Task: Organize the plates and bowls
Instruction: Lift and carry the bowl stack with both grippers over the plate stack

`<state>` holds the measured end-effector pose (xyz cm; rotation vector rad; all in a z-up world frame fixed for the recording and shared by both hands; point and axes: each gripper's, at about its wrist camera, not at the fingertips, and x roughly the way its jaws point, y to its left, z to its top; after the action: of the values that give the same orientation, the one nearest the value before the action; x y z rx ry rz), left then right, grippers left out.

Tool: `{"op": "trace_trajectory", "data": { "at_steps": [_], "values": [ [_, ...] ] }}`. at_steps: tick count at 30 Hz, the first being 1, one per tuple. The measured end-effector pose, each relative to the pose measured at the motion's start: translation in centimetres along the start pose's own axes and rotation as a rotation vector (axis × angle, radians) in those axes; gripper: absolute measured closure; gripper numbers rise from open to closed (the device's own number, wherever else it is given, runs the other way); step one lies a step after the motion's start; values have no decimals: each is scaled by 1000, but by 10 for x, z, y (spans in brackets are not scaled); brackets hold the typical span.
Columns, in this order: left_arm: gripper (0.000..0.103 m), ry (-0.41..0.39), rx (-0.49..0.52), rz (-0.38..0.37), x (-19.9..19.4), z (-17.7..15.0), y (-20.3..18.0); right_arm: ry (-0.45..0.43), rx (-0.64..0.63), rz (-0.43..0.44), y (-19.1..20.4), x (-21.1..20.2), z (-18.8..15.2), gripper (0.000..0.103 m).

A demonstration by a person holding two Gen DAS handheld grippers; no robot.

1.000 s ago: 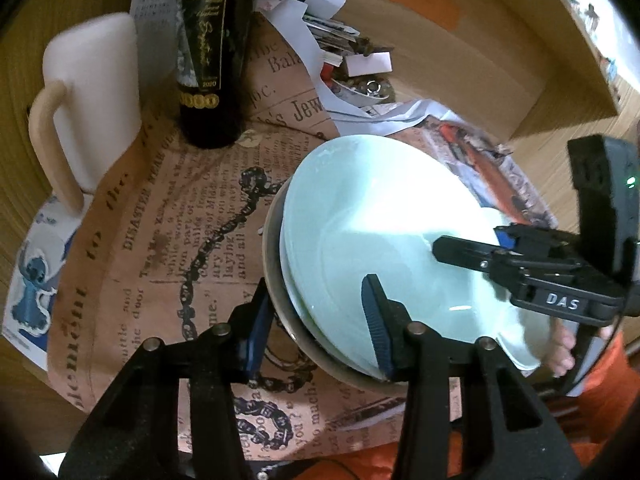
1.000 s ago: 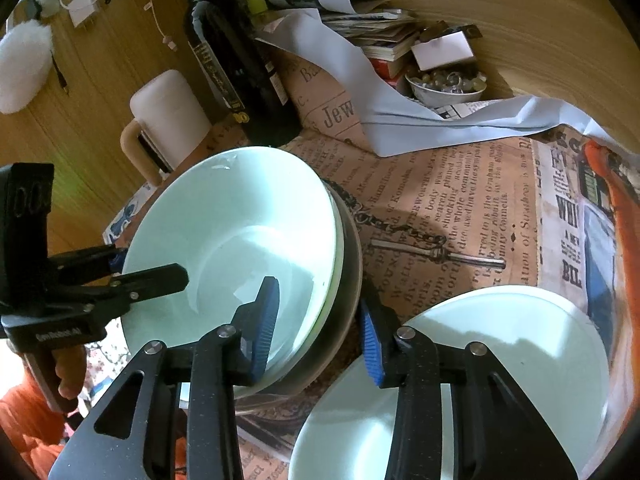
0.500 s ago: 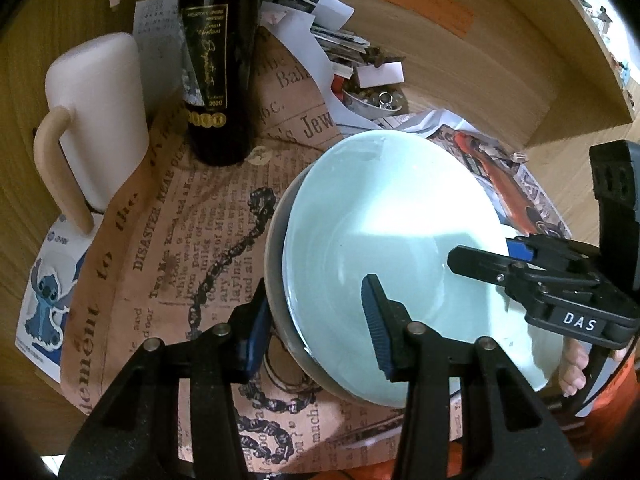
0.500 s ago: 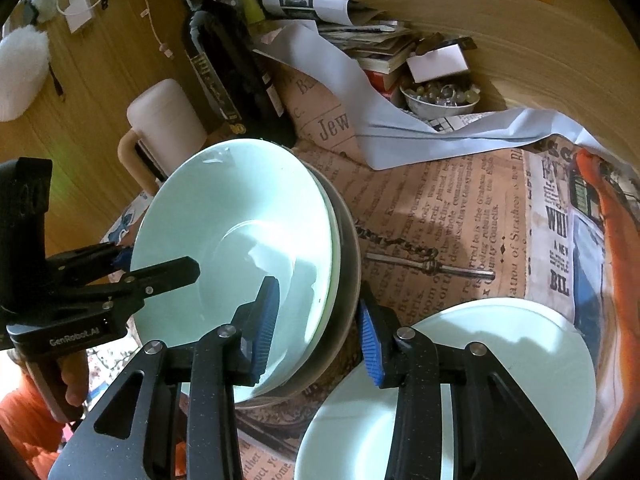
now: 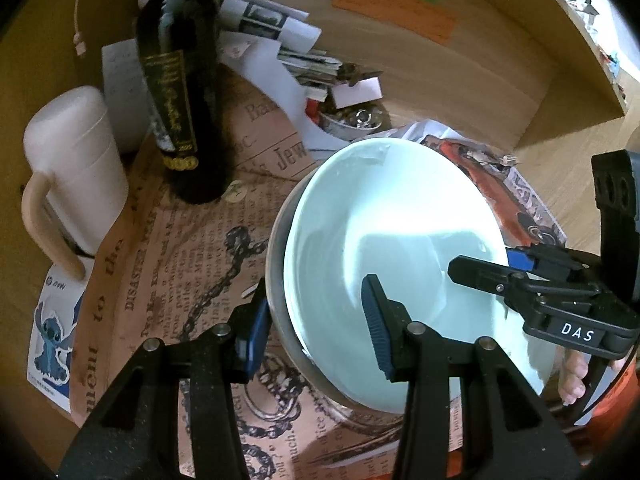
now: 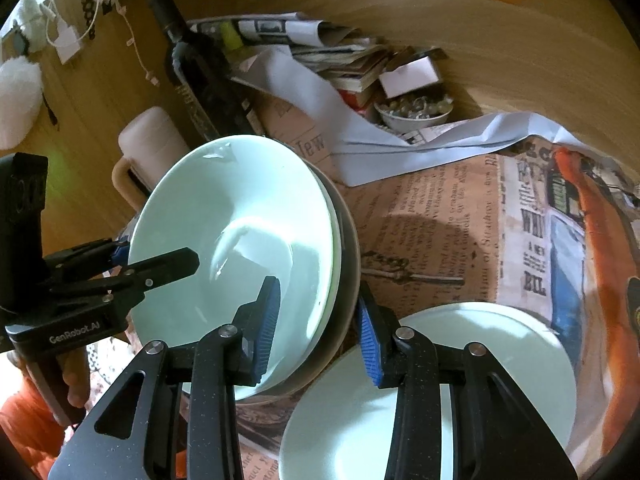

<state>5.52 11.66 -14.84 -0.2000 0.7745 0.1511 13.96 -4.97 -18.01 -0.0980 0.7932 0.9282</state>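
Observation:
A stack of dishes, with a pale green plate (image 5: 392, 248) (image 6: 240, 220) nested in a grey bowl (image 5: 276, 240) (image 6: 352, 248), hangs tilted above the printed paper. My left gripper (image 5: 314, 328) (image 6: 152, 260) is shut on the stack's left rim, one pad inside and one outside. On the opposite rim my right gripper (image 6: 318, 328) (image 5: 496, 268) is shut the same way. A second pale green plate (image 6: 480, 360) lies flat on the paper under the right gripper.
A dark wine bottle (image 5: 180, 120) and a white mug with a beige handle (image 5: 72, 160) stand behind the stack on the left. A pile of papers (image 6: 320, 52) and a small bowl of trinkets (image 6: 416, 112) sit at the back by the wooden wall. Newspaper-print paper (image 6: 440, 220) covers the table.
The stack has risen off the paper and tipped more upright between both grippers. The chain print under it now shows in the right wrist view.

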Motion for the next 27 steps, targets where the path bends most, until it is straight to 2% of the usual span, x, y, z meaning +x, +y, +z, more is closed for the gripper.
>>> {"op": "trace_trajectory", "data": {
  "at_steps": [16, 27],
  "values": [
    [59, -30, 112, -74, -3, 15, -54, -71, 72, -88, -27, -49, -15, 69],
    [59, -6, 185, -131, -1, 3, -93, -108, 126, -159, -41, -82, -43, 69]
  ]
}}
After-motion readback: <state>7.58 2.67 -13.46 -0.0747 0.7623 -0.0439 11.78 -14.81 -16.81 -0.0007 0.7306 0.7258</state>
